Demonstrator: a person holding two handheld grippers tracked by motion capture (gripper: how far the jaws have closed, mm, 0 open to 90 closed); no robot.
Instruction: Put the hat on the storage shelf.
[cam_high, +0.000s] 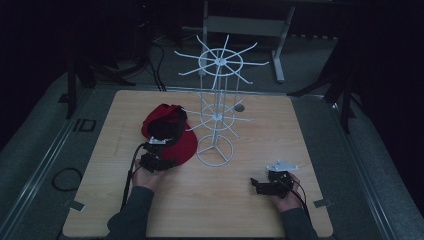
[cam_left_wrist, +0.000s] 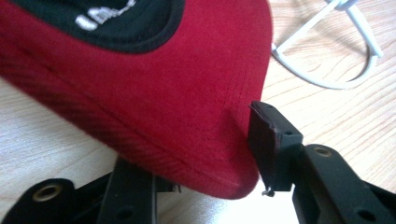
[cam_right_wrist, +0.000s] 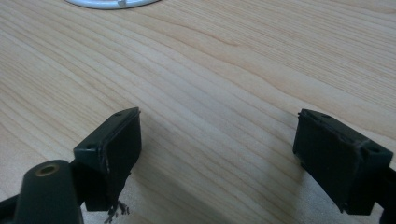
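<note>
Red cap (cam_high: 167, 135) inside-up, brim pointing near-right; left gripper (cam_high: 159, 161) jaws apart around brim edge; right gripper (cam_high: 267, 186) jaws apart, empty.

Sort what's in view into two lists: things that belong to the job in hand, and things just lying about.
In the job:
- red cap, its brim between the left gripper jaws
- white wire rack, standing right beside the cap, probably where it goes

Lying about:
- right gripper, open over bare table
- black cable loop on the floor
- grey frame behind the table
</note>
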